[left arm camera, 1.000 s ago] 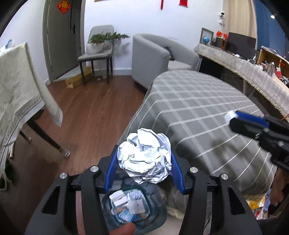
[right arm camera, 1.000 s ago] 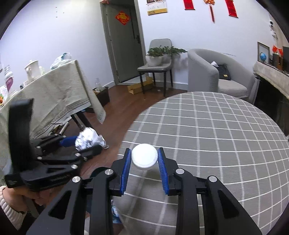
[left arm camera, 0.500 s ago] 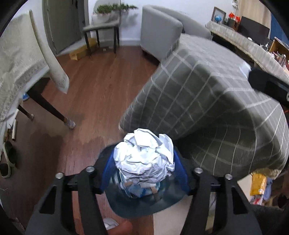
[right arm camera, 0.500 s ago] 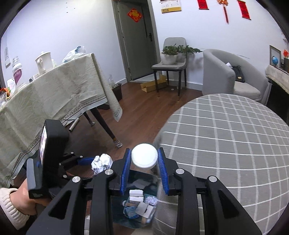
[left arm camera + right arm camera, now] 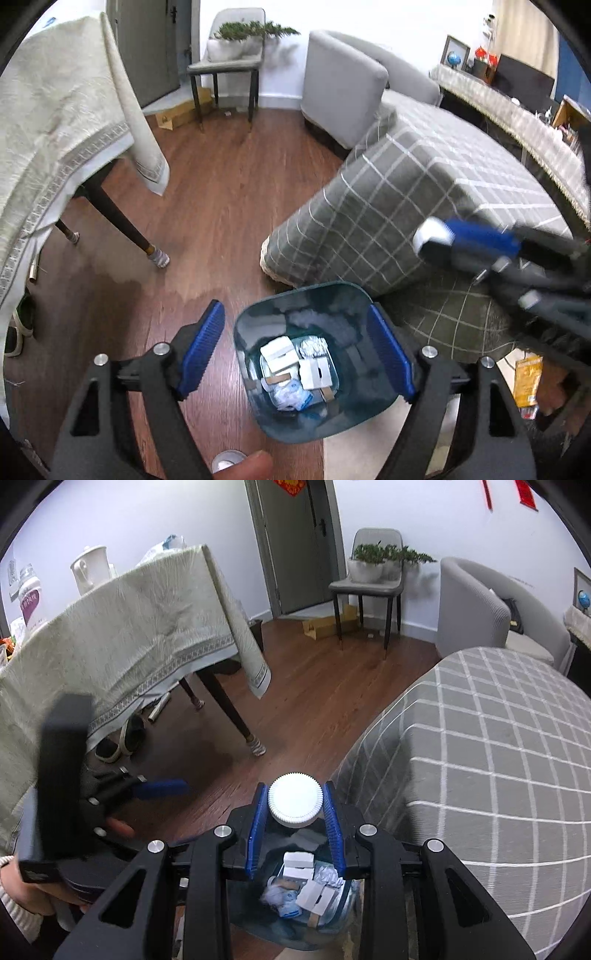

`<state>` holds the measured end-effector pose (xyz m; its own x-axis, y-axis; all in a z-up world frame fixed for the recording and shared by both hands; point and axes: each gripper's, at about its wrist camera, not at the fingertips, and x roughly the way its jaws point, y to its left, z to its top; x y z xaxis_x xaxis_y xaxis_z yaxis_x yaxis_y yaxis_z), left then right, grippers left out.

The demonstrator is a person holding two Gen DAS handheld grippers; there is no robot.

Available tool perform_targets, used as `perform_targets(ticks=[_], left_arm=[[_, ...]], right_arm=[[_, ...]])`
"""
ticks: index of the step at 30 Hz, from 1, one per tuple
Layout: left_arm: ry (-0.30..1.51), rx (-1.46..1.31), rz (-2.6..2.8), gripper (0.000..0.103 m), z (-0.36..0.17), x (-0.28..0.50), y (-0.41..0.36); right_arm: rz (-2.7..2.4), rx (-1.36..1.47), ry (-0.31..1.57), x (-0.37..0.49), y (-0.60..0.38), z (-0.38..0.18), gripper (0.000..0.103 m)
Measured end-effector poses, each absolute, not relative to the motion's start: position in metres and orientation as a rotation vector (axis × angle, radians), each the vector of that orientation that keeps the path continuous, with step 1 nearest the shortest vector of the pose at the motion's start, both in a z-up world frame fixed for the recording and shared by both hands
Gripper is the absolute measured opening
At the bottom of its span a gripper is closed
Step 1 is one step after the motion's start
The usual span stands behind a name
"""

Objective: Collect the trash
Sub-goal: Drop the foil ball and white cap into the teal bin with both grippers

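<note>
A dark teal trash bin (image 5: 258, 398) stands on the wooden floor beside the round table; it holds white boxes, foil and paper scraps. My left gripper (image 5: 295, 347) is open and empty, its blue pads straddling the bin from above. My right gripper (image 5: 295, 812) is shut on a white ribbed bottle cap (image 5: 294, 803) and hangs over the bin (image 5: 343, 919). It also shows blurred at the right of the left wrist view (image 5: 465, 240). The crumpled paper ball is not clearly visible.
The round table with the grey checked cloth (image 5: 424, 192) is right of the bin. A table with a beige cloth (image 5: 129, 627) and dark legs stands to the left. A grey chair with a plant (image 5: 369, 576) and an armchair (image 5: 476, 605) are behind.
My left gripper has opened and the crumpled paper ball is gone from it. My right gripper has moved off the table over the bin, still holding the cap.
</note>
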<state>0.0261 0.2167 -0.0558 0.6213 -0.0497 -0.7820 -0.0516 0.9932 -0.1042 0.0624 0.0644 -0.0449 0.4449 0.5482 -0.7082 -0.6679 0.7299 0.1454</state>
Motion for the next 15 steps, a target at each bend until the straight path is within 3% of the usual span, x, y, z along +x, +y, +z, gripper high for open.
perform_targets(ticks=[7,15], left_arm=[[0.792,-0.131,0.011,0.078,-0.033,0.014,0.226],[0.722,-0.105,0.003,0.065,-0.015,0.006,0.225]], right_arm=[[0.765,-0.207,0.884,0.062,0.087,-0.068,0.031],[0.772,-0.236,0.954,0.062,0.102,-0.091,0.031]])
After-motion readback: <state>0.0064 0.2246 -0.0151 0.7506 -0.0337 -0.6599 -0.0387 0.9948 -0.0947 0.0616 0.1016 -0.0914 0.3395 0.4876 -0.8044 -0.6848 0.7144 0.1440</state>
